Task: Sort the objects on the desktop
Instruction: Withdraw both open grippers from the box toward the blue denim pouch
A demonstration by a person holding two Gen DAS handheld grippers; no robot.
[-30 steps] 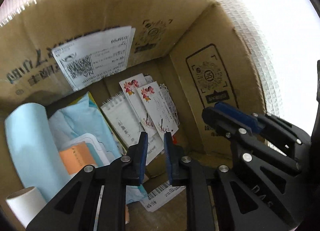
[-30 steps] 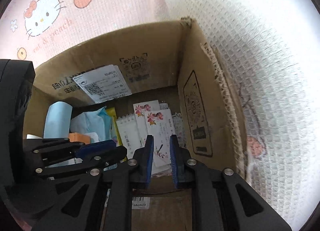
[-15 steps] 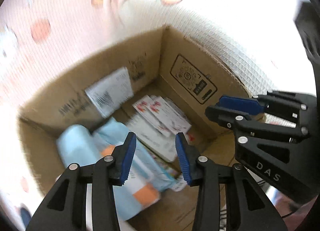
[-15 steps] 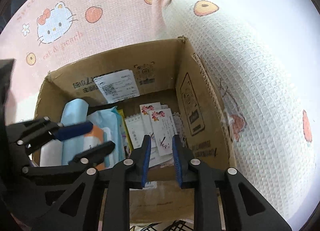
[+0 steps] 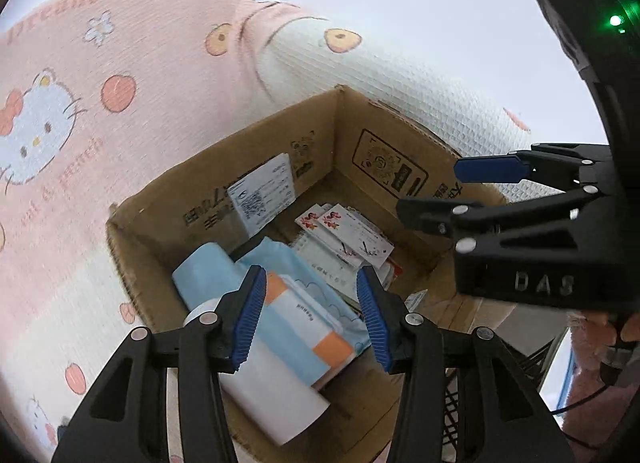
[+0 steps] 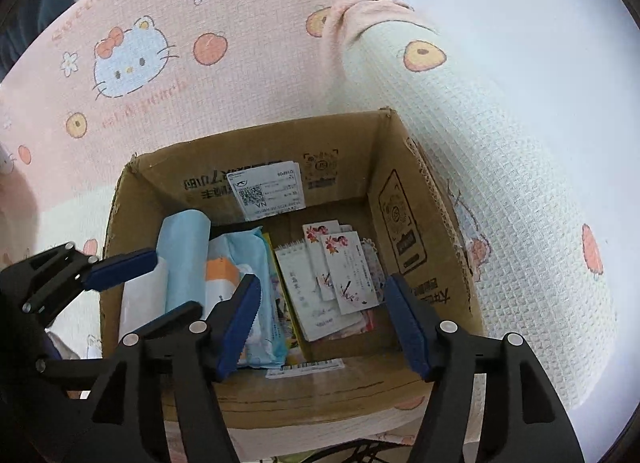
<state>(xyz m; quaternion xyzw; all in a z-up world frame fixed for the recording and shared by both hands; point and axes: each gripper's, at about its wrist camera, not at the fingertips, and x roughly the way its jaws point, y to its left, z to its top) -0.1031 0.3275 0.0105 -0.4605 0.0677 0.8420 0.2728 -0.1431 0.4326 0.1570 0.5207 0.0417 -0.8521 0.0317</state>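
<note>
An open cardboard box (image 6: 180,175) (image 5: 224,171) sits below both grippers. Two flowered cards (image 6: 348,263) (image 5: 352,231) lie in it on a spiral notepad (image 6: 300,287), next to a blue tissue pack (image 6: 240,255) (image 5: 280,259) and a pale blue roll (image 6: 184,251) (image 5: 204,275). My left gripper (image 5: 312,305) hovers over the tissue pack, its jaws opening with nothing between them. Above the notepad and cards, my right gripper (image 6: 322,303) has its jaws opening wide, also with nothing between them. Each gripper shows at the edge of the other's view.
The box rests on a pink cartoon-cat blanket (image 6: 132,59), with a white waffle blanket (image 6: 500,151) along its right side. A shipping label (image 6: 266,189) is stuck on the far inner wall. A person's hand in a pink sleeve (image 5: 592,347) shows at lower right.
Both grippers have risen up and back out of the box. Their jaws have spread from nearly shut to wide. The flowered cards stay lying in the box.
</note>
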